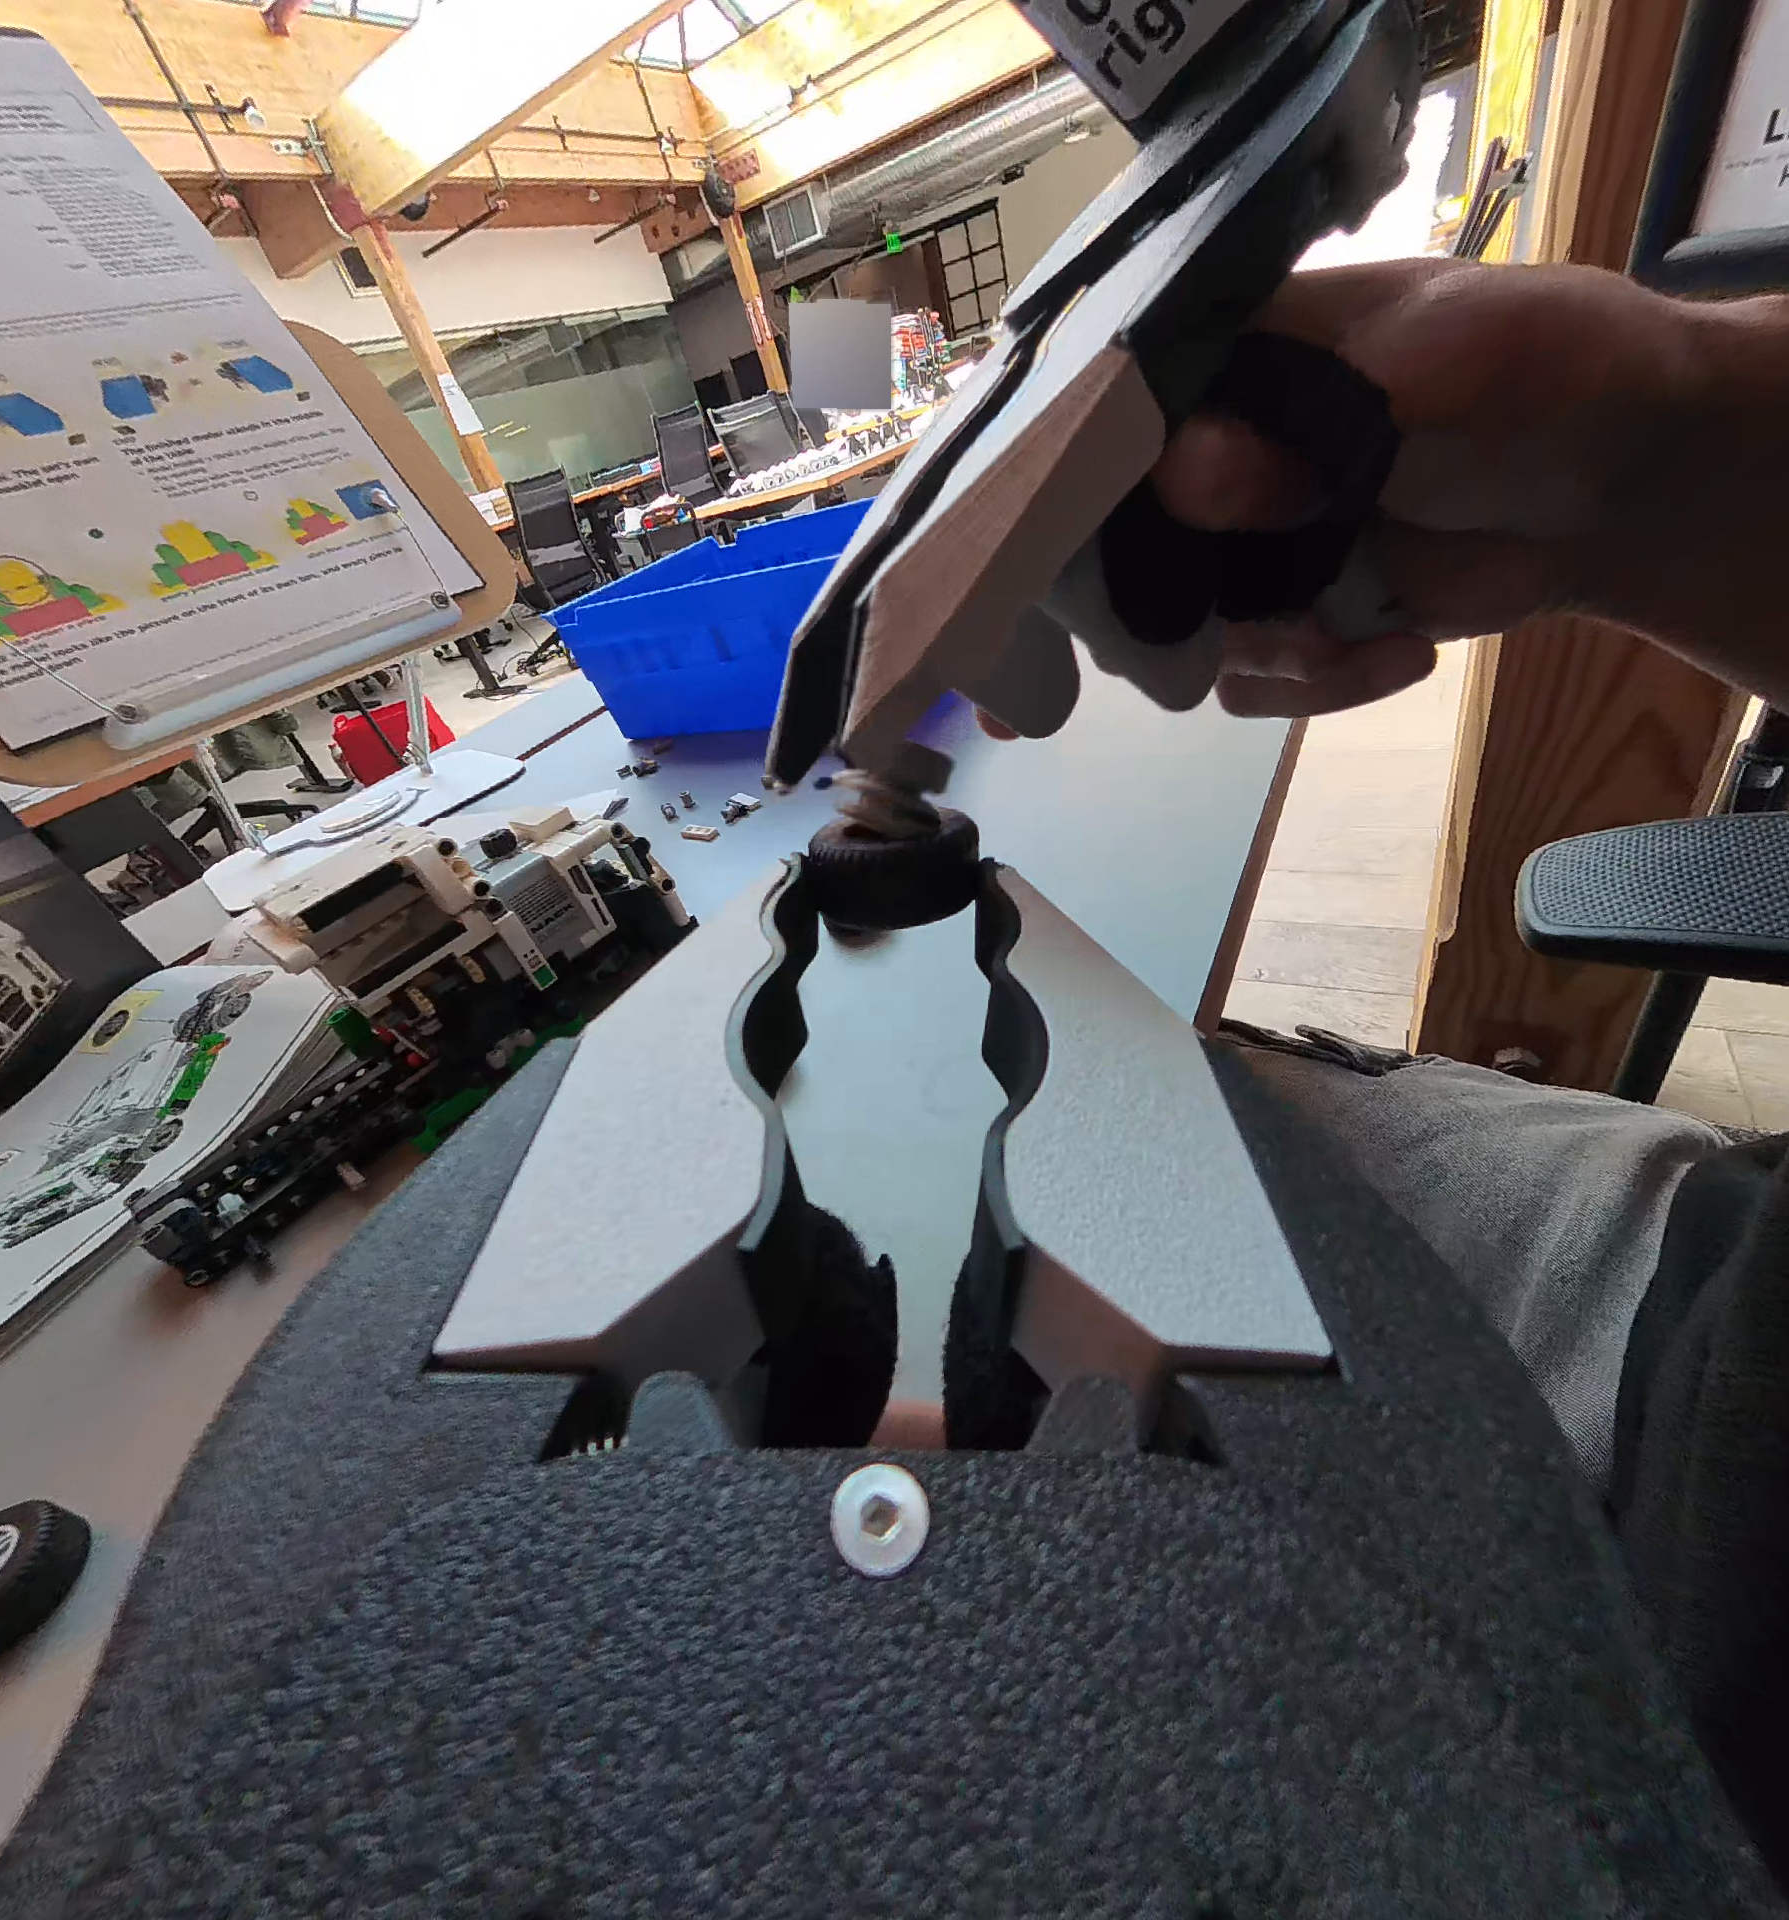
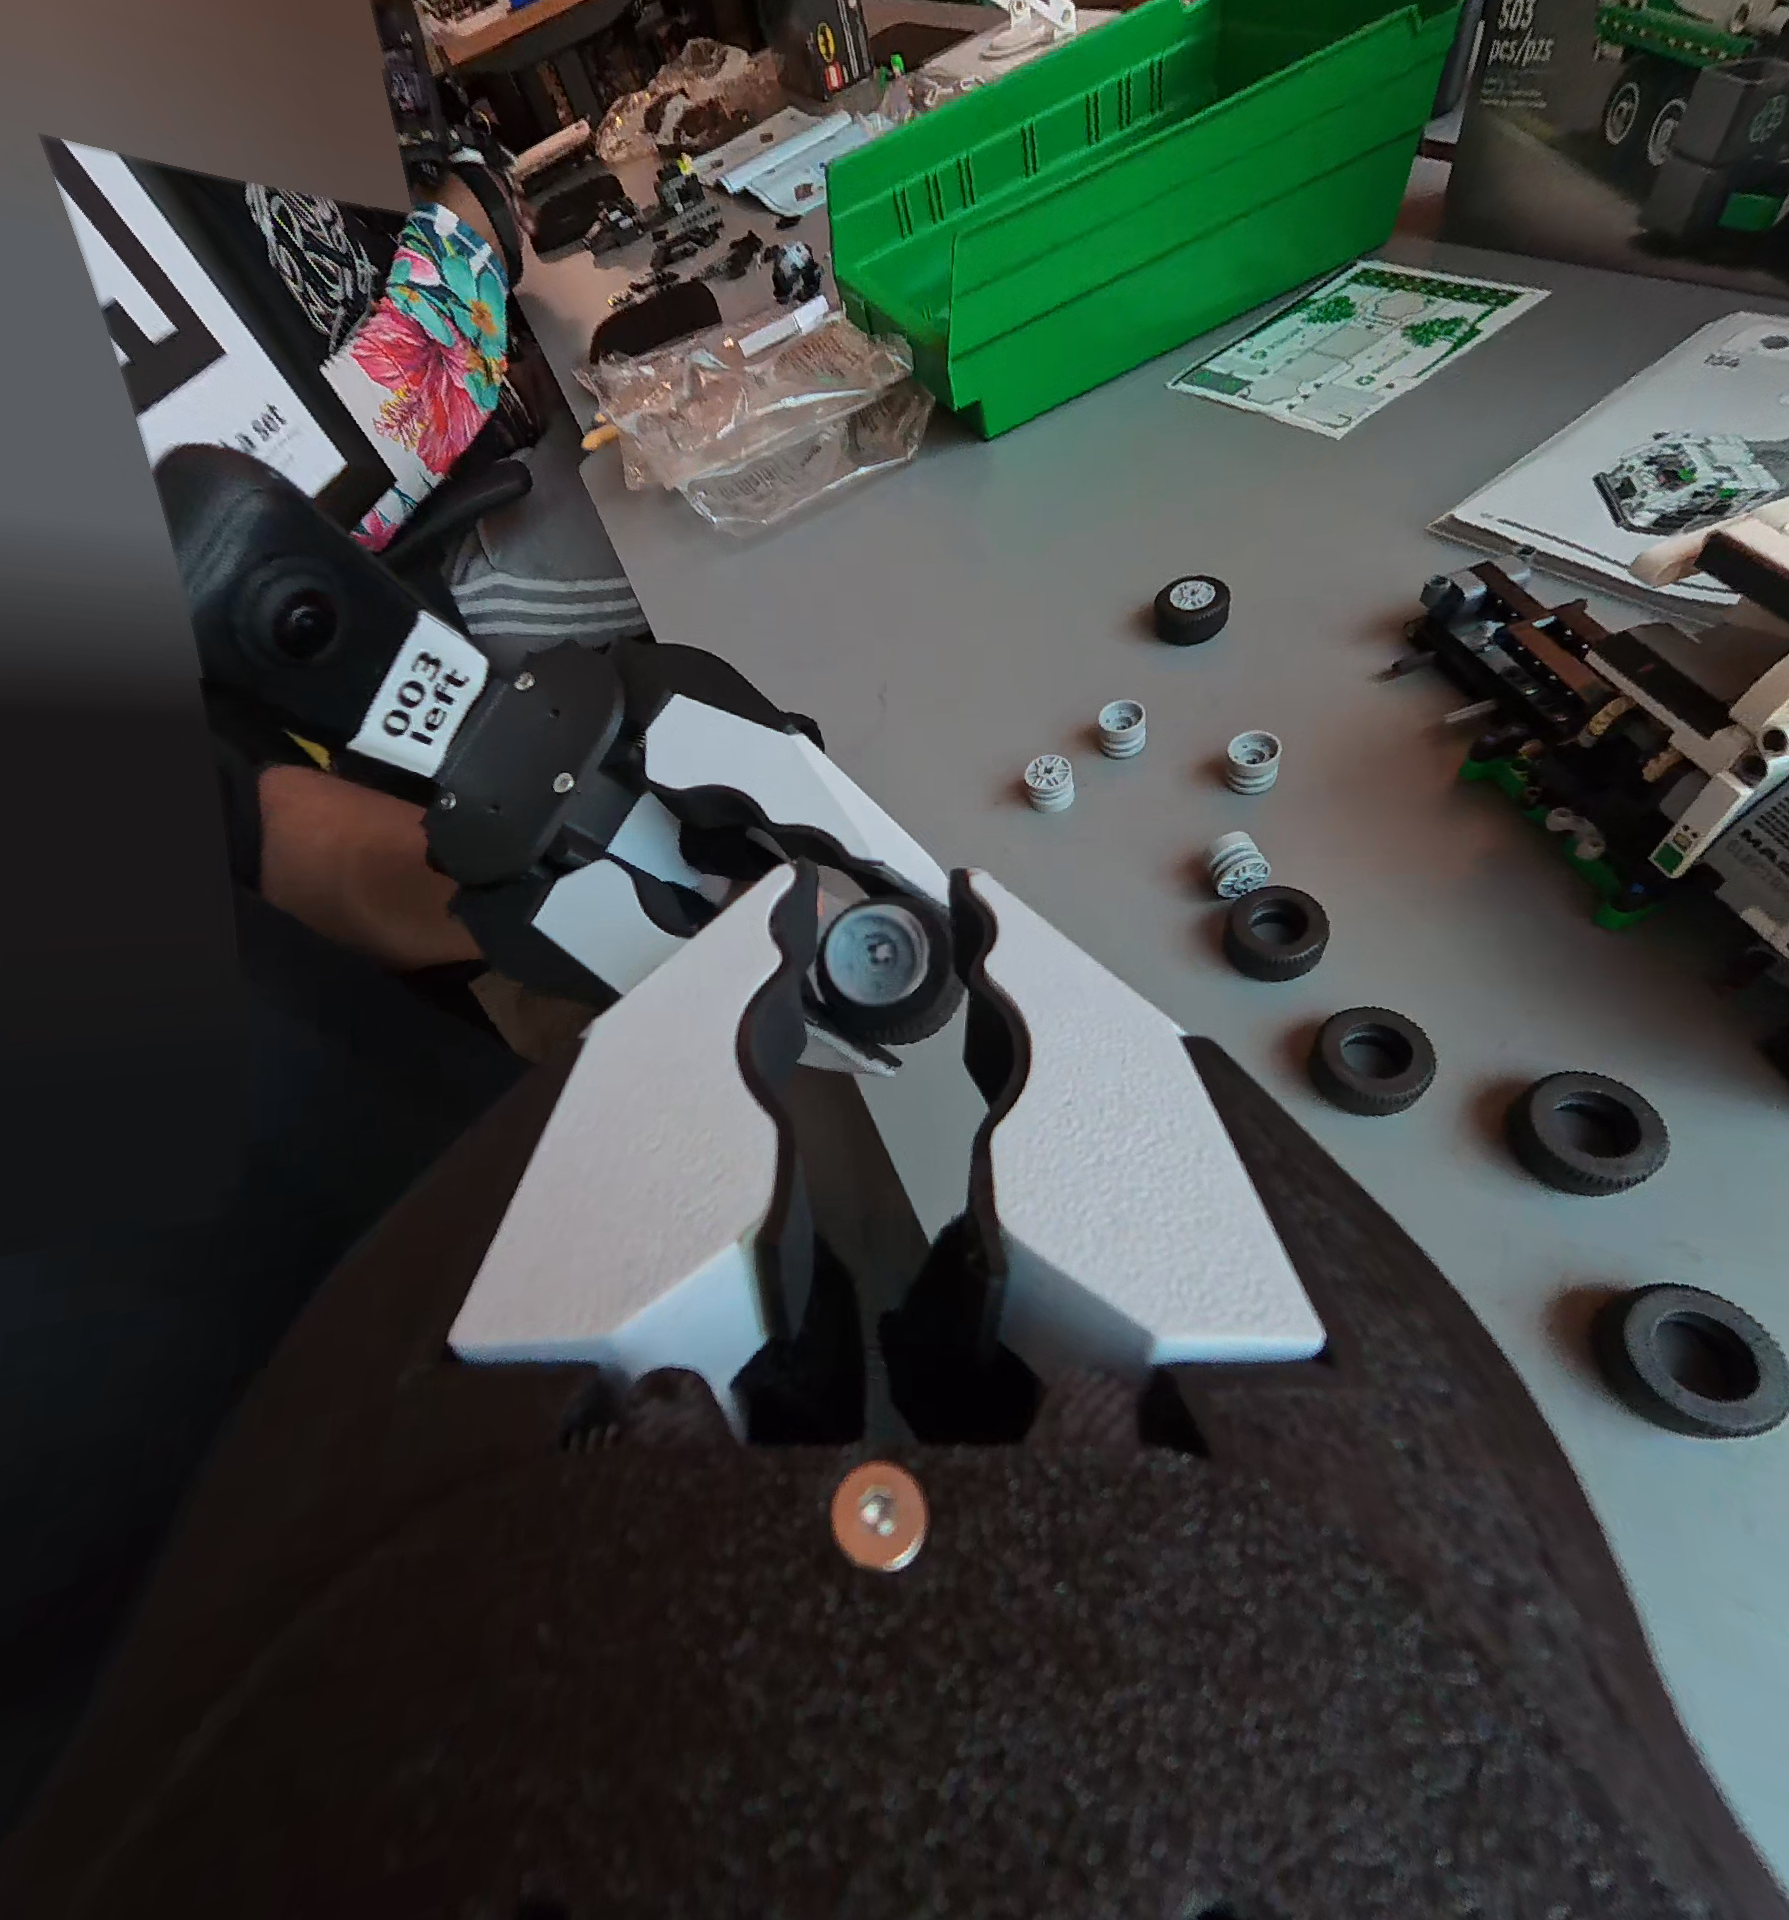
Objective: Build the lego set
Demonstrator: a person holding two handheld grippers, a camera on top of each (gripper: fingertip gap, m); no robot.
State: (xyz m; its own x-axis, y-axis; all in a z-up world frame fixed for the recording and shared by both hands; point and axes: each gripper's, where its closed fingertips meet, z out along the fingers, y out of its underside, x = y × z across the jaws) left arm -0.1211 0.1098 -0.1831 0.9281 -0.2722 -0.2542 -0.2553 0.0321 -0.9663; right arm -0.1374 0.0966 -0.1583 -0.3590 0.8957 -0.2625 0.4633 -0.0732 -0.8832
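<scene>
The left hand-held gripper (image 1: 892,873) is clenched on a black tyre (image 1: 892,868), gripped between its fingertips above the grey worktop (image 1: 1098,831); the right hand-held gripper (image 1: 848,764) comes down from above with its tips meeting the grey rim (image 1: 885,798) seated at the tyre's opening; in the right wrist view the rim (image 2: 874,961) sits inside the tyre (image 2: 921,1013) between the right hand-held gripper's (image 2: 879,971) fingertips, which appear closed on it, though the exact contact cannot be told; the left hand-held gripper (image 2: 817,883) reaches in from the left of that view.

On the worktop (image 2: 973,644) lie four loose grey rims (image 2: 1122,727) in a cluster; one assembled wheel (image 2: 1191,609) stands beyond them; four bare black tyres (image 2: 1274,932) run in a line towards the near edge, well apart from each other.

The partly built white truck model (image 2: 1700,748) rests at the right of the right wrist view, beside an open instruction booklet (image 2: 1638,457); a sticker sheet (image 2: 1357,348) lies near a green bin (image 2: 1098,239); crumpled clear bags (image 2: 765,416) lie just beside the bin.

In the left wrist view the truck model (image 1: 474,914) lies left of the hand-held grippers; a blue bin (image 1: 703,623) stands beyond them; small loose parts (image 1: 698,805) are scattered near it; a further wheel (image 1: 2,1579) lies at the lower left.
</scene>
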